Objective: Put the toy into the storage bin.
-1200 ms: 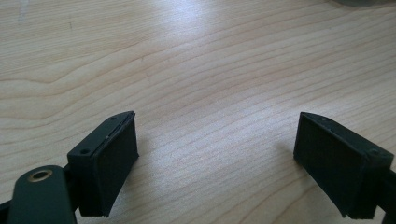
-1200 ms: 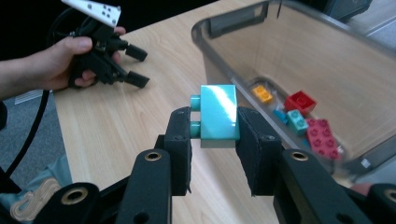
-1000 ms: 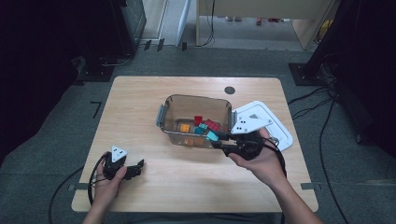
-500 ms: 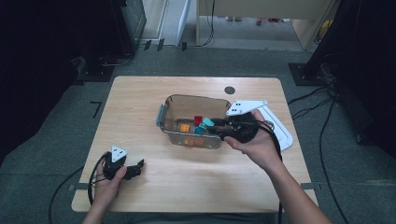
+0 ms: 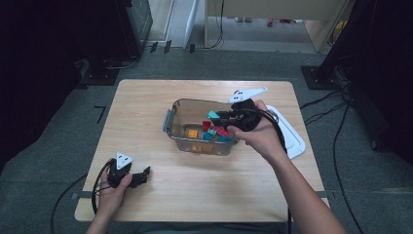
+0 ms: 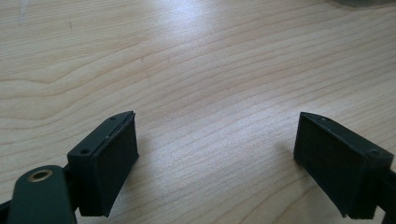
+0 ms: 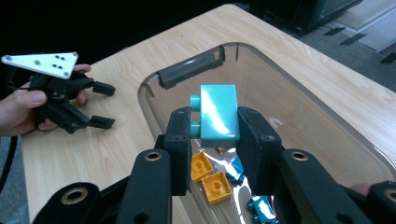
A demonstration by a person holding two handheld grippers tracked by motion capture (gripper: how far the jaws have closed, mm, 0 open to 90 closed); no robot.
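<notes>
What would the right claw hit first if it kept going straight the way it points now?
Probably the far wall of the clear bin, near its latch. The right claw, holding the teal block, points across the bin; height above the rim is unclear.

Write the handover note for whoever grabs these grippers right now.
Right gripper: shut on a teal block, held over the clear bin.
Left gripper: open, holding nothing, low over the bare table near the front left corner.
Bin: orange blocks, teal and red ones lie inside.
White lid: on the table right of the bin.
Done: one block gripped.
Left: probably set it down and see to the others.
</notes>
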